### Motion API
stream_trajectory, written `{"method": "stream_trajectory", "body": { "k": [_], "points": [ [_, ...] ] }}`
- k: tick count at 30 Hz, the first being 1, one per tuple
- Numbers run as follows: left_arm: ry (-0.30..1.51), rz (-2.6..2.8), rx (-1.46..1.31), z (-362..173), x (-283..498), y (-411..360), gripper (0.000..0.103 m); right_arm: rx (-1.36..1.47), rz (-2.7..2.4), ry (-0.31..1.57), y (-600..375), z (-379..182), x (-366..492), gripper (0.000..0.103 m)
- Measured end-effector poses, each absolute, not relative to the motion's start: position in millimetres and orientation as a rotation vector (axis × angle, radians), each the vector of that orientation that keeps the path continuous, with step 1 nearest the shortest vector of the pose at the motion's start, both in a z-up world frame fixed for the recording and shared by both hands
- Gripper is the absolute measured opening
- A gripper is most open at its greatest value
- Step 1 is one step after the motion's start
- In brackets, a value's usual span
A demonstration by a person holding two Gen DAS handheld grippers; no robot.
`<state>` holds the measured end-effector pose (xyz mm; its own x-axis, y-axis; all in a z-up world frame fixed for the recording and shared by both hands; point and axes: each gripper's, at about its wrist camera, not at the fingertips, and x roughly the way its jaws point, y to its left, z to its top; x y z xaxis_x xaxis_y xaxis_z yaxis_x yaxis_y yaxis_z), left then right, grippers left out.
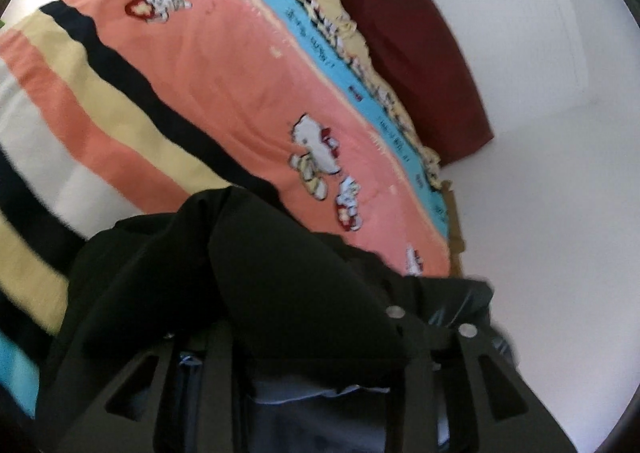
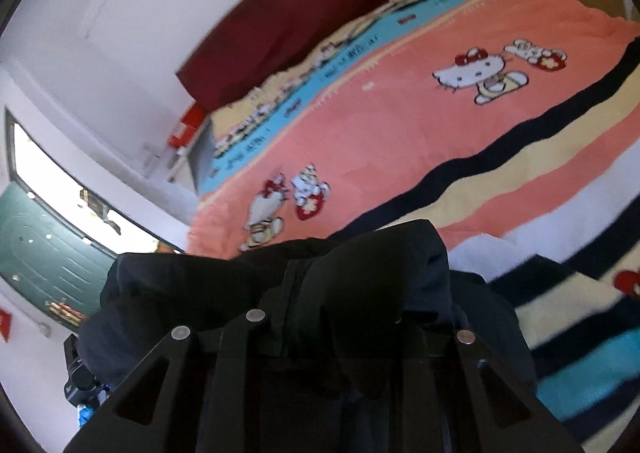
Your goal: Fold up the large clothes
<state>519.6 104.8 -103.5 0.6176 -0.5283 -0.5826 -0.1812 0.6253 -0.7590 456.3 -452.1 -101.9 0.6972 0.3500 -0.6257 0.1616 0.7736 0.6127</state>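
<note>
A broad bed spread with a salmon-pink cartoon-cat blanket banded in black, cream and blue (image 2: pixel 420 141) fills the room, giving a flat, roomy surface for folding. A long dark-red cushion (image 1: pixel 416 49) lies along the white wall (image 1: pixel 560 173) at its head, out of the way. The large black garment of smooth fabric (image 2: pixel 360 277) hangs bunched above the blanket's near edge, apparently lifted so it can be shaken out or laid flat. The right gripper (image 2: pixel 320 329) has its black fingers drawn close on a fold of it; the left gripper (image 1: pixel 320 333) likewise appears clamped on the cloth, sharing the weight.
</note>
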Motion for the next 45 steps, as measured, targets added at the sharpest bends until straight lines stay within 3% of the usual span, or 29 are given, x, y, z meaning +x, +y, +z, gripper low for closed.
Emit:
{"method": "stream_trajectory", "body": {
  "k": [10,13,18,20,22,28,32,38,43,45],
  "points": [
    [0.907,-0.303,-0.924,-153.3,547.2,104.0,0.029,0.66,0.147,0.848,-440.2,-148.6,501.0,0.02],
    [0.922,-0.311,-0.991,-148.8,543.8,111.6,0.034,0.708,0.172,0.837,-444.6,-148.5,501.6,0.026],
    [0.835,-0.392,-1.146,-119.9,523.1,139.0,0.048,0.766,0.223,0.783,-458.7,-129.4,484.4,0.053],
    [0.786,-0.421,-1.19,-103.3,512.6,154.4,0.05,0.733,0.218,0.755,-462.9,-112.6,475.7,0.072],
    [0.752,-0.43,-1.186,-86.8,505.1,163.0,0.05,0.713,0.216,0.721,-466.0,-94.8,465.8,0.08],
    [0.75,-0.403,-0.928,-38.6,474.5,146.5,0.05,0.525,0.258,0.661,-437.7,-43.4,434.8,0.08],
    [0.833,-0.42,-0.653,-25.2,470.6,82.1,0.05,0.336,0.334,0.69,-382.0,-30.4,429.3,0.08],
    [0.937,-0.378,-0.305,-51.3,499.7,-17.9,0.05,0.129,0.371,0.77,-311.3,-50.9,454.5,0.08],
    [0.959,-0.266,-0.159,-64.8,550.7,-51.5,0.05,0.061,0.326,0.86,-298.5,-71.1,504.4,0.08],
    [0.987,-0.24,-0.099,-74.3,576.2,-61.1,0.056,0.035,0.302,0.873,-302.1,-74.9,520.7,0.08]
  ]
}}
